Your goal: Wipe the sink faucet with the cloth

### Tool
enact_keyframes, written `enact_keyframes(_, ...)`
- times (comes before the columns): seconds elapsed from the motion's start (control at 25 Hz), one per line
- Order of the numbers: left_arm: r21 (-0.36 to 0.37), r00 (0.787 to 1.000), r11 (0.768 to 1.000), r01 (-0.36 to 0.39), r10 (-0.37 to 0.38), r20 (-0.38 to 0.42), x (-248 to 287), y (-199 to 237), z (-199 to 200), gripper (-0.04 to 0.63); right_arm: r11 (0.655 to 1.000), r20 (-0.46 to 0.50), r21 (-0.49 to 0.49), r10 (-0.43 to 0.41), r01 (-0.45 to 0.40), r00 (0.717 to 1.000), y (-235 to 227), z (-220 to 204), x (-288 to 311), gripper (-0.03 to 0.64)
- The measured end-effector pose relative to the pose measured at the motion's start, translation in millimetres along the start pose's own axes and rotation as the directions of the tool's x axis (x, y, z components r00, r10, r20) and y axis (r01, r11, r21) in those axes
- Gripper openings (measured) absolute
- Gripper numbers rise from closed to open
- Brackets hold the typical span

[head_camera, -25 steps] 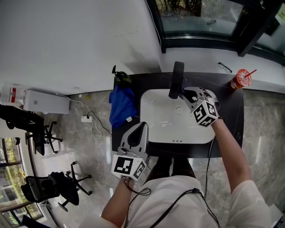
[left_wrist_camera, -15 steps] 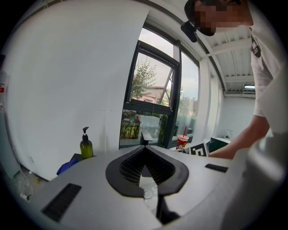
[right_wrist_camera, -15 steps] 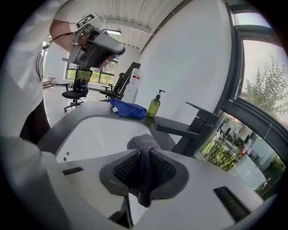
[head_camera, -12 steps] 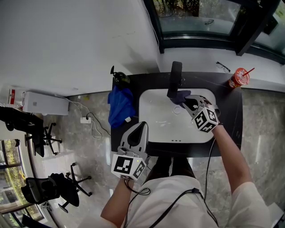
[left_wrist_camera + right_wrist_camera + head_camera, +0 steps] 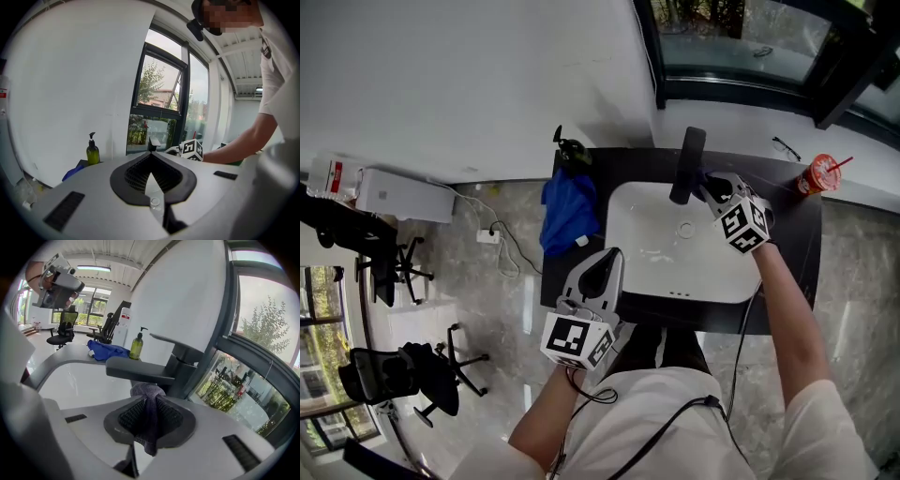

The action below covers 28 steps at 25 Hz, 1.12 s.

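Note:
The dark faucet [image 5: 688,164] stands at the back of the white sink [image 5: 656,253]. Its flat spout [image 5: 140,370] crosses the right gripper view. My right gripper [image 5: 711,185] is at the faucet's right side, shut on a bunched purple-grey cloth [image 5: 147,392]. The cloth's bulge lies against the faucet where the spout meets the body. My left gripper [image 5: 612,257] hovers over the counter's front edge, left of the basin. Its jaws are shut [image 5: 150,158] with nothing between them.
A green soap bottle [image 5: 572,150] and a blue cloth [image 5: 569,211] lie on the dark counter left of the sink. A red cup with a straw [image 5: 821,173] and glasses [image 5: 786,146] sit at the right. A window runs behind the faucet.
The right gripper slid the cloth toward the spout's end, then back up the faucet toward its base. The left gripper stayed where it was.

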<state>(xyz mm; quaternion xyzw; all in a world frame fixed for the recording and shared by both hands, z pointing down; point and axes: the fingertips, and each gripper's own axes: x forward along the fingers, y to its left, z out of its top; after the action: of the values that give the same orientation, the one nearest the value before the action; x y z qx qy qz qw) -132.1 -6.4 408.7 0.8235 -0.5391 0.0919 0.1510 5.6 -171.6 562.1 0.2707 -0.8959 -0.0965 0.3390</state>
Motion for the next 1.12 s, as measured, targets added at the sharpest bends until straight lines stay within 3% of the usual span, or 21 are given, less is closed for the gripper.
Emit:
enact_keyframes(0.32, 0.0, 1.0, 1.0, 0.019, -0.019, 0.003, 4.0, -1.7, 1.2, -0.008, 0.99, 0.076, -0.101, 0.102, -0.094, 0.992, 55.4, 23.9, -24.8, 0.055)
enact_keyframes(0.48, 0.0, 1.0, 1.0, 0.022, -0.022, 0.005, 5.9, 0.3, 1.6, -0.008, 0.983, 0.069, -0.117, 0.147, -0.139, 0.987, 78.0, 17.7, -32.3, 0.055)
enact_keyframes(0.76, -0.003, 1.0, 1.0, 0.012, -0.012, 0.0, 3.6, 3.3, -0.2, -0.008, 0.996, -0.007, -0.047, 0.074, -0.074, 0.997, 40.4, -12.6, -14.0, 0.055)
enact_keyframes(1.12, 0.003, 1.0, 1.0, 0.002, -0.002, -0.001, 0.9, 6.6, 1.2, -0.008, 1.0, -0.014, -0.024, -0.016, 0.016, 1.0, -7.8, -2.0, 4.1, 0.055)
